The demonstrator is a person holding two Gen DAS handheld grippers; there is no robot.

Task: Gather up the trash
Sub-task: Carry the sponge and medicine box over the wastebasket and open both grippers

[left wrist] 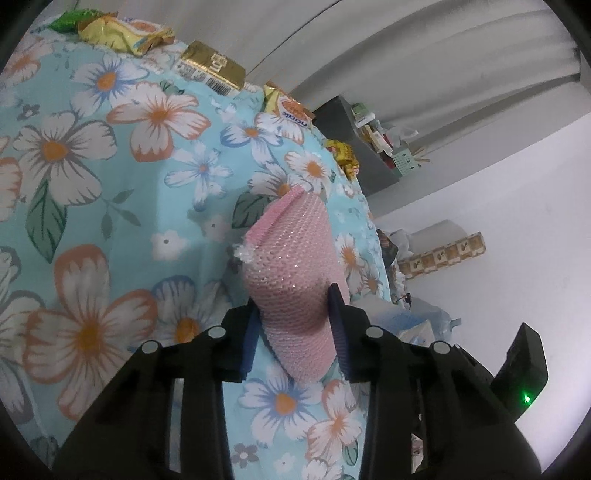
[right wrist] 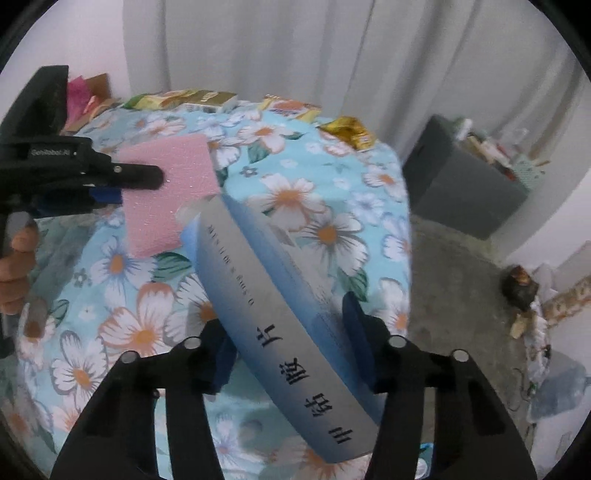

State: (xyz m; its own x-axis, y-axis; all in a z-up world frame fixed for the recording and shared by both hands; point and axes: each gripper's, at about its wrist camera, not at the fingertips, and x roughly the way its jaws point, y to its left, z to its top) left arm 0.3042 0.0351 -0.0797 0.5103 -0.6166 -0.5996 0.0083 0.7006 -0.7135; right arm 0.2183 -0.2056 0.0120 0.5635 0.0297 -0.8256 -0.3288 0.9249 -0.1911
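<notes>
Your left gripper is clamped on a pink foam sheet; both blue pads press on its near end and the sheet bends into a curve between them. The rest of the sheet reaches forward and a little upward from the gripper, above the tabletop, which carries a light-blue cloth with flowers. The right wrist view shows this same gripper from the side, coming in level from the left edge, with your fingers around its handle below it.

Your right gripper grasps a blue and grey box with dark printed characters. The box lies slanted between the two fingers, its far end ahead and to the left of the gripper, its near end low and to the right. The left pad touches its grey face and the right pad is against its blue edge. This gripper points steeply down toward the cloth.

Far ahead of both grippers, along the far edge of the tabletop, lies more trash: a yellow snack wrapper, a gold carton, an orange and white packet and a crumpled gold wrapper. To the right of the right gripper, beyond the tabletop, stands a dark grey bin on the floor.
</notes>
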